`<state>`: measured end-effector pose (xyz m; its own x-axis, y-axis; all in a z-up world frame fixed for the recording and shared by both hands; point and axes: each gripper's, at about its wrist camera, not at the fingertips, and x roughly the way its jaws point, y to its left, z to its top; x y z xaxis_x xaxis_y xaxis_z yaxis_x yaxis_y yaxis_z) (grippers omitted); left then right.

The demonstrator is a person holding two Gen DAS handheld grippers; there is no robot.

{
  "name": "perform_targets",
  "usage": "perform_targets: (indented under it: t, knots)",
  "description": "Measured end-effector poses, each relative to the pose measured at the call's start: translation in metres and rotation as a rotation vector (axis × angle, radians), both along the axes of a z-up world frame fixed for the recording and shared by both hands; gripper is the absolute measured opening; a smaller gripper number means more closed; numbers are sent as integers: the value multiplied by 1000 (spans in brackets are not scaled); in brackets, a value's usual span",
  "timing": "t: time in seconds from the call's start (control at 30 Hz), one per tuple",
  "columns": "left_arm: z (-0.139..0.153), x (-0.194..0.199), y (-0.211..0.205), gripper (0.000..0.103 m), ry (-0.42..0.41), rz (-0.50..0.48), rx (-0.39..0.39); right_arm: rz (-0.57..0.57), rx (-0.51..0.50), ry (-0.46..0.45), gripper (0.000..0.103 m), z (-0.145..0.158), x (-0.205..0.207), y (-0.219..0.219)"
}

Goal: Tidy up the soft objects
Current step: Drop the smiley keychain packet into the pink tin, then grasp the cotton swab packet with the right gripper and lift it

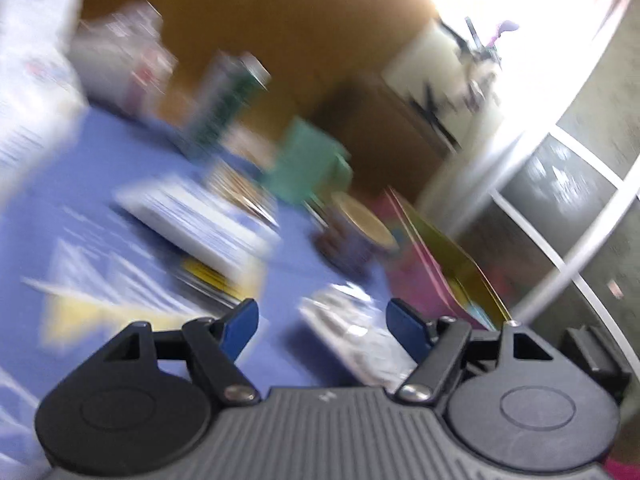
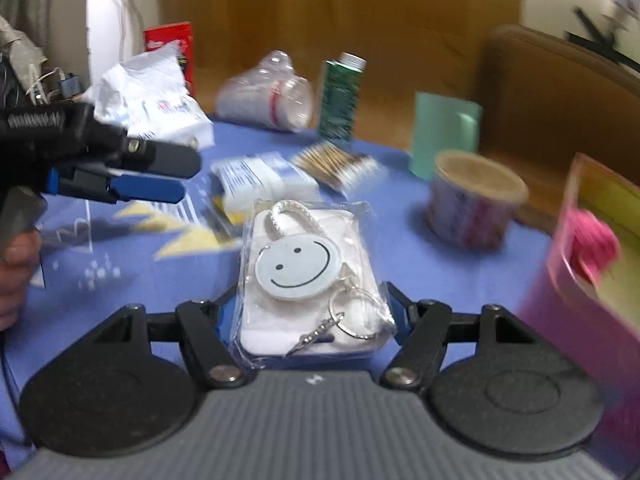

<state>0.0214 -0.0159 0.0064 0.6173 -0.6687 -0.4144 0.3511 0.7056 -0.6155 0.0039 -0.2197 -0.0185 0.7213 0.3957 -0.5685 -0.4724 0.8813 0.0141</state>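
Right tool (image 2: 310,312): closed on a clear plastic packet (image 2: 310,280), which sits between its blue fingers and juts forward over the table (image 2: 160,300). Inside the packet: a white soft item, a round pale-blue smiley-face tag (image 2: 300,266), a braided white loop, a metal key ring.

Left tool (image 1: 322,330): fingers spread apart, nothing between them. In the right wrist view it hangs at the left above the table, held in a hand (image 2: 14,276). Its own view is heavily motion-blurred.

Table: covered with a blue cloth bearing yellow and white print.

Pink box (image 2: 592,280): at the table's right edge, open, yellow-green inside, with a bright pink fluffy item (image 2: 594,246) lying in it.

Patterned tub (image 2: 476,200): upright, tan top, left of the pink box and apart from it.

Teal card (image 2: 444,136): standing behind the tub.

Green bottle (image 2: 340,100): upright with a white cap, near the table's far edge.

Crumpled clear plastic bottle (image 2: 268,96): lying on its side, left of the green bottle.

Bundle of cotton swabs (image 2: 334,162): in front of the green bottle.

White-and-blue pack (image 2: 262,178): flat, just left of the swabs, just beyond the held packet.

White plastic bag (image 2: 152,96): crumpled, at far left, with a red box (image 2: 170,38) behind it.
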Motion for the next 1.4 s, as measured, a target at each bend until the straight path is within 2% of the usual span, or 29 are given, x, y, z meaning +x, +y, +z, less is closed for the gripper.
perform_targets:
  t: [0.07,0.1,0.13,0.17,0.2,0.37,0.53,0.63,0.7,0.77,0.87,0.93,1.0,1.13,1.2,1.27,1.4]
  knots:
    - [-7,5,-24,72,69,-58,24,-21,37,5,72,-5,-3,-8]
    - [-12,7,-36,66,100,-87,30,-28,43,1,72,-6,-4,-7]
    - [-14,6,-44,63,96,-100,30,-35,56,0,72,-7,-6,-8]
    - [-15,5,-51,51,93,-113,44,-37,76,3,72,-7,-7,-10]
    - [-15,5,-60,48,101,-125,66,-37,91,2,72,-8,-9,-11]
    - [6,8,-82,43,72,-172,40,-98,125,-71,72,3,-19,-30]
    - [57,24,-136,44,-80,-255,75,-198,134,-240,72,36,-29,-66]
    - [71,41,-177,45,-117,-300,101,-272,152,-295,72,49,-24,-97]
    - [70,57,-204,46,-119,-323,123,-333,155,-301,72,50,-14,-117]
    - [64,72,-229,47,-106,-331,154,-392,167,-268,72,46,1,-136]
    - [56,88,-265,58,-118,-303,250,-478,176,-211,73,36,27,-160]
    - [50,92,-279,61,-156,-266,328,-531,129,-221,81,30,36,-169]
    - [46,91,-281,61,-161,-259,348,-571,108,-247,85,26,35,-176]
    - [44,79,-268,64,-164,-265,314,-572,141,-285,84,24,9,-186]
    - [47,68,-260,67,-188,-261,308,-575,159,-300,80,23,-5,-186]
    - [50,56,-251,67,-210,-255,299,-582,180,-312,72,21,-20,-183]
    - [58,29,-219,67,-260,-242,270,-574,234,-330,64,25,-29,-175]
